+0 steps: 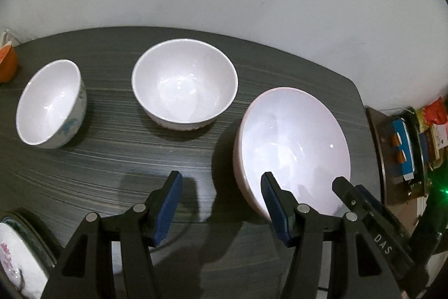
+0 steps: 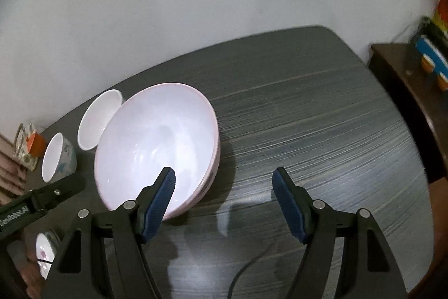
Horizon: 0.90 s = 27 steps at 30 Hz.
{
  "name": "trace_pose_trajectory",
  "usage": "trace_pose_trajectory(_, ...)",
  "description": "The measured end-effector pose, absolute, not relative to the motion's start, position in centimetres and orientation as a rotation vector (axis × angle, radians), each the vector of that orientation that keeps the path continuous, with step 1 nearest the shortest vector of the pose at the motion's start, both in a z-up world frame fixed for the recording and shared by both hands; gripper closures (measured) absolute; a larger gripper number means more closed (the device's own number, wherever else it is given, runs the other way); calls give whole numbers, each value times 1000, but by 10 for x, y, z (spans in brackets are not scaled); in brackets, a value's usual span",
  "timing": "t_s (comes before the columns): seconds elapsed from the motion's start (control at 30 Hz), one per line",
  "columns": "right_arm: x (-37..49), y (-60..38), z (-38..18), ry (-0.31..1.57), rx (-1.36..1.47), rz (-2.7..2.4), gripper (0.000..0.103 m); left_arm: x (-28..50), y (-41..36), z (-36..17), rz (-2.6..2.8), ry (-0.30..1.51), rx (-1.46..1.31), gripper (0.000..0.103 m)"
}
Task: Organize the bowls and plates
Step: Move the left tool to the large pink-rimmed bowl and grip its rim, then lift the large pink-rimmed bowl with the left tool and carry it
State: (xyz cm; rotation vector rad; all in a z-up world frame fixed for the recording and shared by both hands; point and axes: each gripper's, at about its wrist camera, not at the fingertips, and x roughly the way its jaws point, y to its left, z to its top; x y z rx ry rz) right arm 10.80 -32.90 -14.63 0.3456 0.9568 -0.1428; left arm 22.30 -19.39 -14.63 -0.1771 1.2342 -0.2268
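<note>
Three bowls stand on the dark table (image 1: 126,159). A small patterned bowl (image 1: 47,102) is at the left, a medium white bowl (image 1: 184,83) in the middle, and a large pink bowl (image 1: 294,145) at the right. My left gripper (image 1: 221,187) is open and straddles the big bowl's near left rim without pressing on it. My right gripper (image 2: 224,181) is open too. One of its fingers hangs over the inside of the large pink bowl (image 2: 156,136) and the other over bare table. The medium bowl (image 2: 98,119) and the small bowl (image 2: 56,156) lie behind.
A flowered plate (image 1: 14,257) sits at the table's near left corner. An orange object (image 1: 7,65) is at the far left edge. A dark side cabinet (image 1: 392,153) with clutter stands right of the table. A thin cable (image 2: 246,271) lies on the table.
</note>
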Motion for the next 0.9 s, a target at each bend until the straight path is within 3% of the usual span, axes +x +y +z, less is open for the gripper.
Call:
trace_pose_trajectory(0.3, 132, -329, -164, 1006, 373, -130, 34, 243, -212, -174, -187, 1283, -144, 44)
trace_pose_trajectory(0.4, 138, -327, -168, 1012, 370, -119, 45, 246, -212, -181, -194, 1291, -165, 44)
trace_pose_trajectory(0.57, 142, -327, -176, 1037, 395, -97, 54, 245, -210, -184, -191, 1282, -178, 45)
trace_pose_trajectory(0.63, 142, -326, -177, 1035, 392, -85, 60, 242, -210, -183, -212, 1269, -190, 71)
trace_pose_trajectory(0.73, 141, -324, -180, 1043, 414, -62, 69, 239, -211, -182, -225, 1262, -198, 86)
trace_pose_trajectory(0.83, 140, -321, -185, 1050, 427, -63, 81, 234, -214, -178, -225, 1259, -190, 88)
trace_pose_trajectory(0.9, 137, -320, -185, 1054, 434, -59, 82, 229, -215, -176, -231, 1270, -202, 88)
